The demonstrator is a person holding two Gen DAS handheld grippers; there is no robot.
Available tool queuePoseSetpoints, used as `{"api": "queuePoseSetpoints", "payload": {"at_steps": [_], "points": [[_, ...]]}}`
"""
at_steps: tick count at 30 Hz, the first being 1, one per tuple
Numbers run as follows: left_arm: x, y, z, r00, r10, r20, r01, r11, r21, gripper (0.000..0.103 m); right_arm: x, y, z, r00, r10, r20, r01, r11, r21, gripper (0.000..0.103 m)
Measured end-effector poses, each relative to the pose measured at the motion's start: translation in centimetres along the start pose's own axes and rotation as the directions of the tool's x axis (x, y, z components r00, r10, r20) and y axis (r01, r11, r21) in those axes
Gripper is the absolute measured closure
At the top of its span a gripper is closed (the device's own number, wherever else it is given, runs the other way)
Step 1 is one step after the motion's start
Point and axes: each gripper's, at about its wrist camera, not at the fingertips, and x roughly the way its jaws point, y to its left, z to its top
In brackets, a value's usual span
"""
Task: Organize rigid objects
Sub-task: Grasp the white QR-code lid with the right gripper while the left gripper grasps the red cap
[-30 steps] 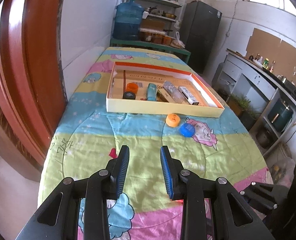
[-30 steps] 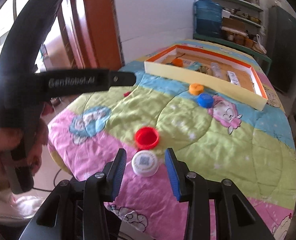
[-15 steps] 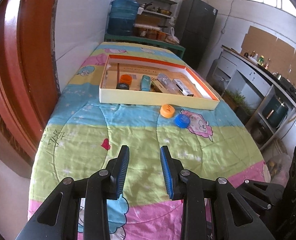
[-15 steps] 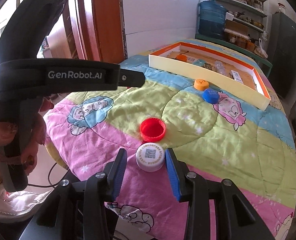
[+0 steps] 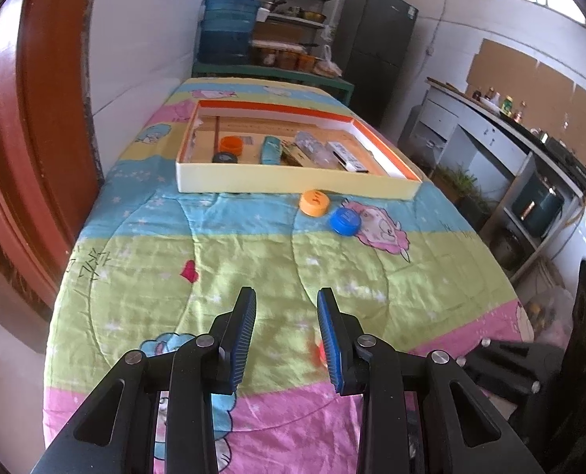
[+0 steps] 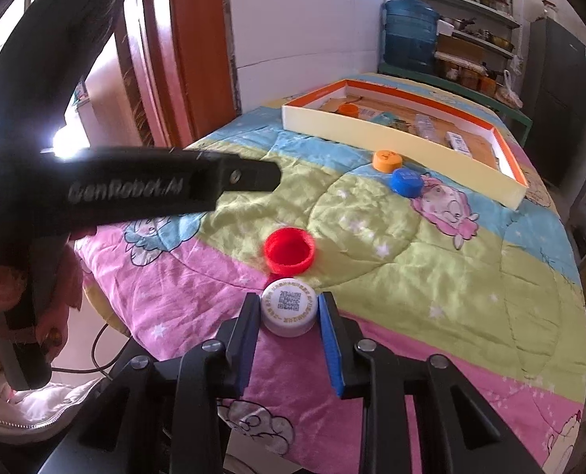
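My right gripper [image 6: 289, 308] is open with its fingers on either side of a white cap [image 6: 289, 306] with a QR code, lying on the quilt. A red cap [image 6: 289, 251] lies open side up just beyond it. An orange cap [image 6: 387, 160] and a blue cap [image 6: 407, 183] lie near the shallow cardboard box [image 6: 395, 136]. My left gripper [image 5: 285, 316] is open and empty above the quilt. From there the orange cap [image 5: 313, 202], blue cap [image 5: 345, 221] and box [image 5: 293, 179] are ahead; a sliver of the red cap [image 5: 319, 352] shows by the right finger.
The box holds an orange cap [image 5: 229, 144], a black cap [image 5: 225, 157], a teal tube [image 5: 271, 149], a clear bottle [image 5: 316, 149] and a white pack [image 5: 348, 156]. A wooden door frame [image 5: 28, 126] is at left. The left gripper's body [image 6: 127, 189] crosses the right view.
My right gripper has moved forward so the white cap now sits between its fingers. My left gripper has pulled back and higher, showing more of the quilt.
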Motion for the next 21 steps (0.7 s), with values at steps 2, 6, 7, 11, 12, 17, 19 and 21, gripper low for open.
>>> {"api": "queuePoseSetpoints", "payload": {"at_steps": [2,6,7,11,12,17,19,21], "points": [[0.1,-0.4,-0.3,1.0,-0.015,-0.012,0.015,1.0,0.014,0.07,-0.4,-0.6,-0.1,1.0,-0.005,0.006,0.004,1.0,0.02,0.073],[0.2,-2.0,-1.1,0.997,-0.065,-0.031,0.067,0.995,0.07,0.068,-1.0,-2.3,-0.6,0.999,-0.031,0.011,0.03,0.997,0.071,0.073],[0.3,-2.5,-1.3,0.997,-0.069,-0.033,0.072,0.994,0.086,0.064,-1.0,-2.7,-0.7,0.999,-0.039,0.01,0.038,0.996,0.08,0.073],[0.8,-3.6,-2.1,0.997,-0.053,-0.051,0.059,0.99,0.13,0.062,-1.5,-4.2,-1.0,0.998,-0.058,0.012,0.056,0.99,0.128,0.073],[1.0,-3.6,-2.2,0.997,-0.049,-0.054,0.056,0.99,0.131,0.061,-1.6,-4.5,-1.0,0.998,-0.06,0.014,0.058,0.989,0.137,0.073],[2.0,-3.4,-2.6,0.997,-0.033,-0.075,0.042,0.991,0.127,0.061,-1.9,-5.1,-1.2,0.998,-0.066,0.018,0.062,0.986,0.153,0.073],[2.2,-3.4,-2.6,0.997,-0.028,-0.078,0.038,0.991,0.126,0.061,-1.8,-5.1,-1.2,0.998,-0.065,0.019,0.062,0.986,0.153,0.073],[2.5,-3.3,-2.7,0.996,-0.018,-0.086,0.028,0.992,0.122,0.061,-1.8,-5.0,-1.1,0.998,-0.063,0.019,0.06,0.987,0.151,0.073]]}}
